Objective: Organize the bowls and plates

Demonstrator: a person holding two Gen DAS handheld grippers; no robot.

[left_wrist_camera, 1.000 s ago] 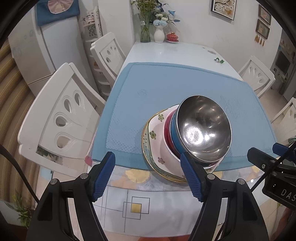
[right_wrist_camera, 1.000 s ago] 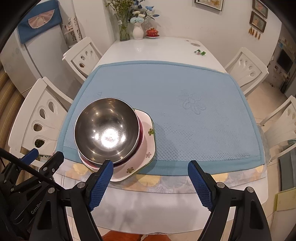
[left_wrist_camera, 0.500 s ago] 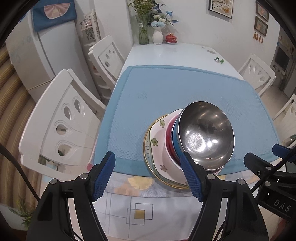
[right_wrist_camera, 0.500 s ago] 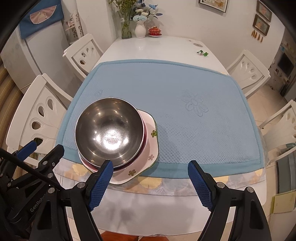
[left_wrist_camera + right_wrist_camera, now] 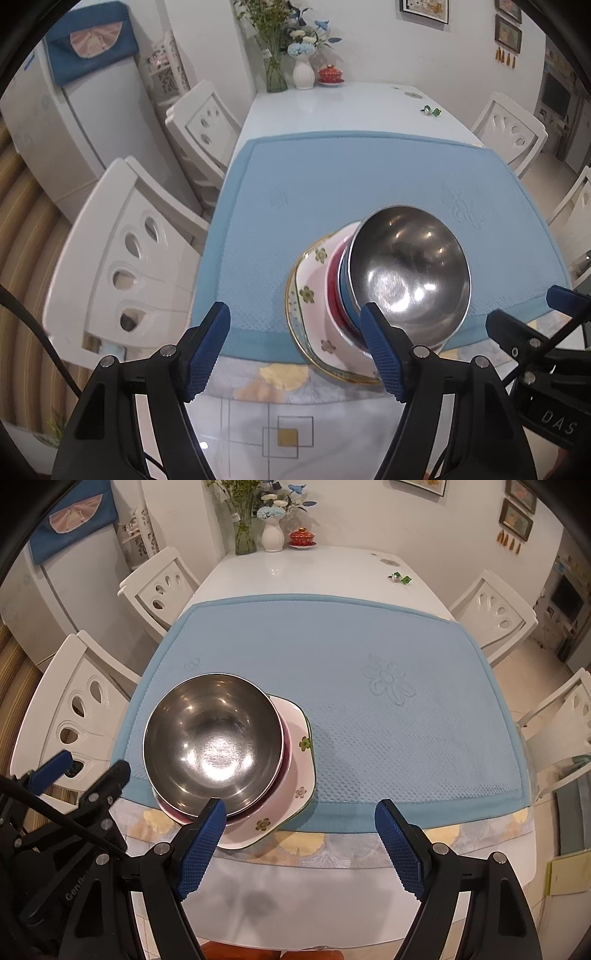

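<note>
- Looking down from the left wrist, a shiny metal bowl [image 5: 408, 271] sits on top of a stack near the front edge of the blue mat [image 5: 295, 206].
- Under it a blue bowl [image 5: 344, 286] and a red bowl [image 5: 331, 282] peek out at the side, one tucked inside the other.
- The bowls rest on a white plate with small flowers [image 5: 309, 291], and a gold rim of another plate [image 5: 295, 332] shows below it.
- The left gripper [image 5: 295, 345] hangs over the table's near edge with its blue fingers [image 5: 207, 345] spread apart and nothing between them. One finger is in front of the stack, but I cannot tell if it touches.
- This view shows the side of the stack, so the colored bowls are easy to see. It also shows the tip of the right gripper at the far right.

- Looking down from the right wrist, the metal bowl [image 5: 212, 747] is seen from right above and hides most of what is under it.
- Only a thin red edge [image 5: 286, 749] and the flowered plate [image 5: 301, 771] stick out. The blue bowl is hidden here.
- The right gripper [image 5: 299, 843] has its blue fingers [image 5: 400, 849] wide apart and holds nothing. The stack sits to its left.
- This view shows the whole blue mat [image 5: 369, 720], which lies bare to the right of the stack, and the white table [image 5: 314, 572] behind it.
- The left gripper [image 5: 79, 771] shows at the left edge.
</note>
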